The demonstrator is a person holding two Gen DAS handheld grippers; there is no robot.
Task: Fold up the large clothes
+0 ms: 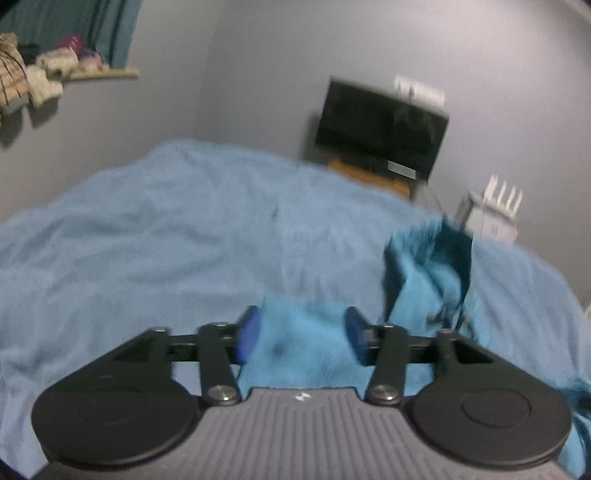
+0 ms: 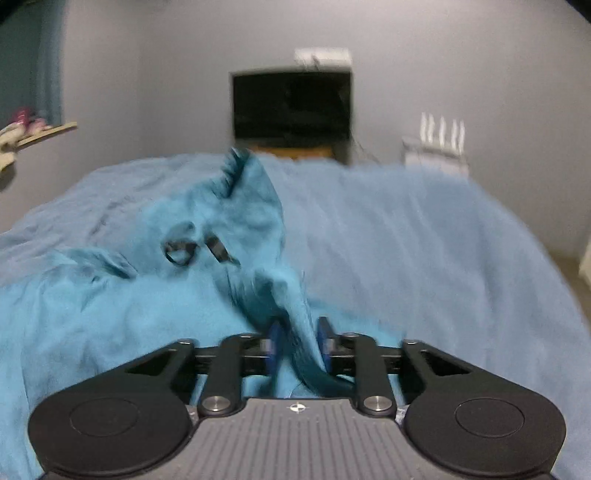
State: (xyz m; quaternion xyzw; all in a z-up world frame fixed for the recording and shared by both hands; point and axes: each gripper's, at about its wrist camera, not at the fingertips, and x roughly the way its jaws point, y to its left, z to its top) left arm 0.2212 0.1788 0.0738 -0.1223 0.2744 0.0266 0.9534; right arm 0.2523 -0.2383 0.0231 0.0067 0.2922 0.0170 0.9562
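A bright teal garment (image 2: pixel 110 325) lies crumpled on the light blue blanket (image 2: pixel 424 251) of a bed. In the right wrist view one part of it stands up in a peak with dark printed marks (image 2: pixel 181 251). My right gripper (image 2: pixel 299 341) is low over the cloth with its jaws apart. A twisted fold of the garment (image 2: pixel 299 317) runs between its blue pads (image 2: pixel 275 343), loose on the left side. In the left wrist view my left gripper (image 1: pixel 301 338) is open just above a flat part of the garment (image 1: pixel 295 354), gripping nothing. A raised bunch of the garment (image 1: pixel 432 273) stands to its right.
A dark screen (image 2: pixel 291 103) on a wooden stand stands beyond the bed's far edge against the grey wall. A white router with antennas (image 2: pixel 439 147) sits to its right. A shelf with soft items (image 1: pixel 55 66) and a teal curtain (image 1: pixel 110 29) are at upper left.
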